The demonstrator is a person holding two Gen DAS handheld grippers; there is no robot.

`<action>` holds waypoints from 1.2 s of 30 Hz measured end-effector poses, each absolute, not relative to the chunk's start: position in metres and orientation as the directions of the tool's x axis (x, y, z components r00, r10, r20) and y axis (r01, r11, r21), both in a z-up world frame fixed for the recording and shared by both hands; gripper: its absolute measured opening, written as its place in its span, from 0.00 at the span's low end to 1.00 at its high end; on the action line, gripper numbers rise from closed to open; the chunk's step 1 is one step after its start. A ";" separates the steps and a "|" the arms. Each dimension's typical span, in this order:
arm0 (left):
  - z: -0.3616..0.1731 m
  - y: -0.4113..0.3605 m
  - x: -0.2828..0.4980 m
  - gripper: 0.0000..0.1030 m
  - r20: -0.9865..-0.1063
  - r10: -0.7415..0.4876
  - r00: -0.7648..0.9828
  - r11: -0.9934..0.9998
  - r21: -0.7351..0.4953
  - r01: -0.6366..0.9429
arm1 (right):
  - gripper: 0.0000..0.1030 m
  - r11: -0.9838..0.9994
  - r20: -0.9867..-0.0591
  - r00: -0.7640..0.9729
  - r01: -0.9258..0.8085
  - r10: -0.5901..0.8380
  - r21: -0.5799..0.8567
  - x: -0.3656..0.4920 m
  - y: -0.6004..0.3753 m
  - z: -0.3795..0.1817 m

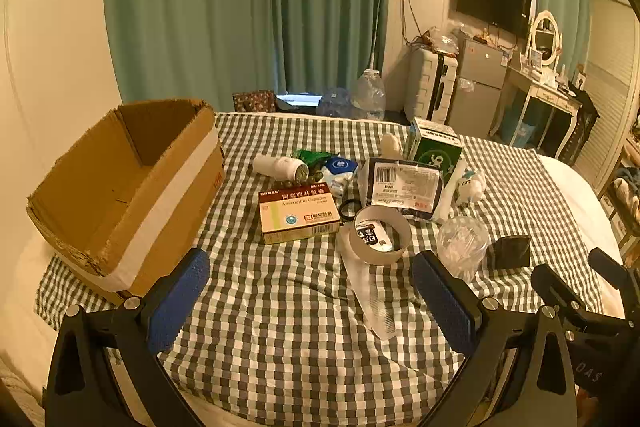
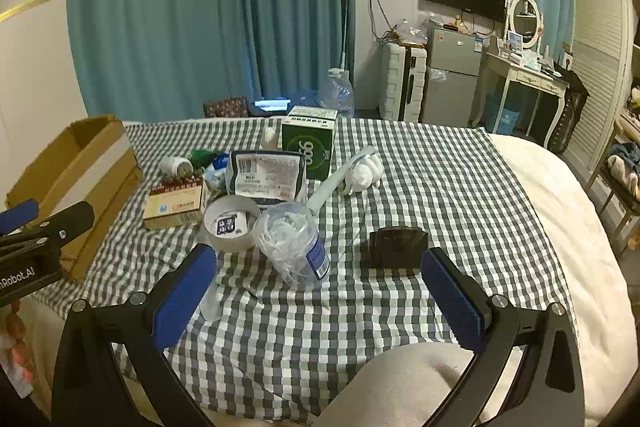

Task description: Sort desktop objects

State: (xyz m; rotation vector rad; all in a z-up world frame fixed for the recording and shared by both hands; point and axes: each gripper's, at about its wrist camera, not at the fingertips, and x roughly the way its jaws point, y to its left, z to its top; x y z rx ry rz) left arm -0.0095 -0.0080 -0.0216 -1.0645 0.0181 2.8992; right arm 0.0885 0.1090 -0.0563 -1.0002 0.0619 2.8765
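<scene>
While we hover over the bed: both tools empty.
Left tool (image 1: 310, 301): we hold its blue pads spread apart.
Right tool (image 2: 320, 293): spread apart as well.
Landmark: open brown cardboard box (image 1: 124, 195), on the green-checked cloth (image 1: 280, 327).
Amoxicillin carton (image 1: 298, 213): just right of the box.
White tape ring (image 1: 380, 233): further right.
Clear plastic jar (image 2: 292, 245): beyond the ring.

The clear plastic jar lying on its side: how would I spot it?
Start at the checked cloth. Near its front edge, right of the white tape roll, lies the clear plastic jar. Only it is see-through, stuffed with white bits, with a blue label.
</scene>
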 end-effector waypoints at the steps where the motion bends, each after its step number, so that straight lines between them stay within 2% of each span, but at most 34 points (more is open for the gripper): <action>1: -0.024 -0.008 -0.011 1.00 -0.650 0.045 -0.759 -0.999 -0.008 -0.053 | 1.00 -0.995 -0.626 -0.776 -0.099 0.075 0.004 0.087 0.108 -0.058; 16: -0.078 -0.019 -0.045 1.00 -0.717 0.066 -0.694 -0.998 -0.055 -0.038 | 0.97 -0.998 -0.701 -0.713 -0.047 -0.002 0.051 0.038 0.097 -0.088; 28: -0.126 -0.021 -0.115 1.00 -0.769 0.069 -0.635 -0.996 -0.085 -0.005 | 0.97 -0.999 -0.769 -0.639 -0.038 0.033 -0.011 -0.030 0.091 -0.132; 33: -0.141 -0.021 -0.142 1.00 -0.783 0.078 -0.617 -0.995 -0.099 0.001 | 0.97 -0.997 -0.789 -0.615 -0.060 -0.005 0.053 -0.040 0.100 -0.140; 36: -0.150 -0.022 -0.155 1.00 -0.784 0.079 -0.616 -0.995 -0.101 0.000 | 0.97 -0.998 -0.798 -0.602 -0.055 0.005 0.035 -0.046 0.098 -0.145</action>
